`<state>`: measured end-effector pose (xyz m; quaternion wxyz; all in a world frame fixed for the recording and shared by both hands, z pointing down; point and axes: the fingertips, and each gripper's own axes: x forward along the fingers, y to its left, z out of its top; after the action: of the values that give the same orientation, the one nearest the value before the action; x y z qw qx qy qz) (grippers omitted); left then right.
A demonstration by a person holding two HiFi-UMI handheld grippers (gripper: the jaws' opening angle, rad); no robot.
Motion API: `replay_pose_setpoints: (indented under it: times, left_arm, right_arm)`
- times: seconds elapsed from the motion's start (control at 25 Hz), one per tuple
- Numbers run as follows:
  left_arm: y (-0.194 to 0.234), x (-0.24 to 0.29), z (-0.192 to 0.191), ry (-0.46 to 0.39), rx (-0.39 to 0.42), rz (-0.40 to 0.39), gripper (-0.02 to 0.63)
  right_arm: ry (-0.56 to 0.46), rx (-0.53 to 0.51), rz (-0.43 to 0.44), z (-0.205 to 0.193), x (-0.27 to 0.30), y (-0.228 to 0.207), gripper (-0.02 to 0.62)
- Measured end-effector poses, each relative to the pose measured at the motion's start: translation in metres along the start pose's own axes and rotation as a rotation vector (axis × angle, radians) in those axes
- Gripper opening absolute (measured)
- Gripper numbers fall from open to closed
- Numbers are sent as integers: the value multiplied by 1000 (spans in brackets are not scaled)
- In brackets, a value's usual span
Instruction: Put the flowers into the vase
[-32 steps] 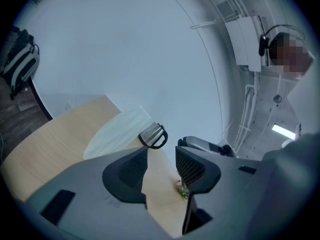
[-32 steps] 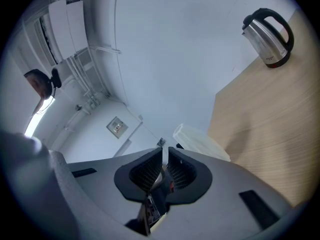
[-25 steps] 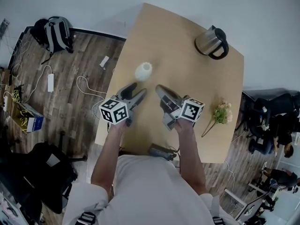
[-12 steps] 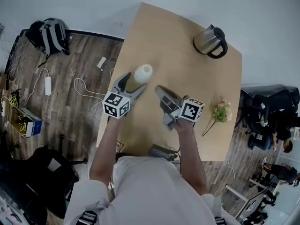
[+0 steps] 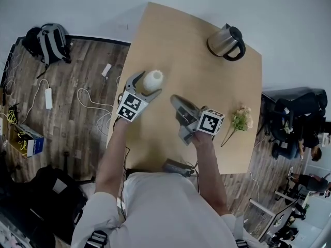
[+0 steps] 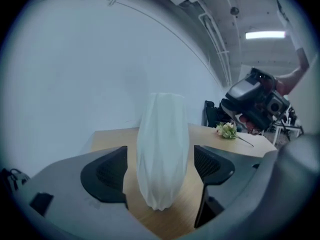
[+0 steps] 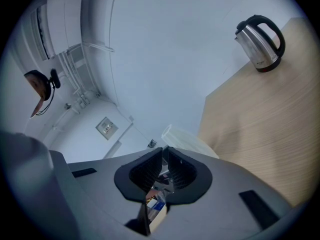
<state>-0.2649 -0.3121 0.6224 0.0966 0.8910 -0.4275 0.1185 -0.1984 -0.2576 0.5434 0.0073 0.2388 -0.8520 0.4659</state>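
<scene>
Bracing the vase looks like the step in hand. The left hand-held gripper [image 5: 146, 85] has just been opening its jaws and now has them spread wide, with the white faceted vase [image 6: 162, 149] standing between the pads but touched by neither. The right hand-held gripper [image 5: 176, 100] is fully closed on nothing and hangs over the middle of the tabletop [image 5: 207, 76], between the vase and the flowers [image 5: 240, 119].

Next, I judge, the left jaws should close on the vase body to steady it, while the right one opens and travels right to the stem.

The vase stands upright near the left edge, long axis vertical, mouth up. The flowers lie flat near the right edge, well apart from it. Their blooms point away from the person, and the stem trails back toward the near edge.
</scene>
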Motion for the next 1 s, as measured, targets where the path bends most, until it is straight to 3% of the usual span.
replay_pose_setpoints:
  times: [0.16, 0.4, 0.52, 1.0]
  left_arm:
    - [-3, 10, -4, 44, 70, -29, 394]
    - [-5, 13, -4, 48, 78, -19, 390]
    - [-8, 14, -3, 49, 89, -21, 351]
    - [-41, 8, 8, 6, 94, -98, 348]
  right_arm:
    - [-13, -2, -18, -1, -9, -3, 25]
    - [-37, -9, -37, 2, -22, -3, 25]
    - [-48, -8, -47, 3, -28, -5, 25]
    - [-94, -1, -91, -4, -53, -2, 25]
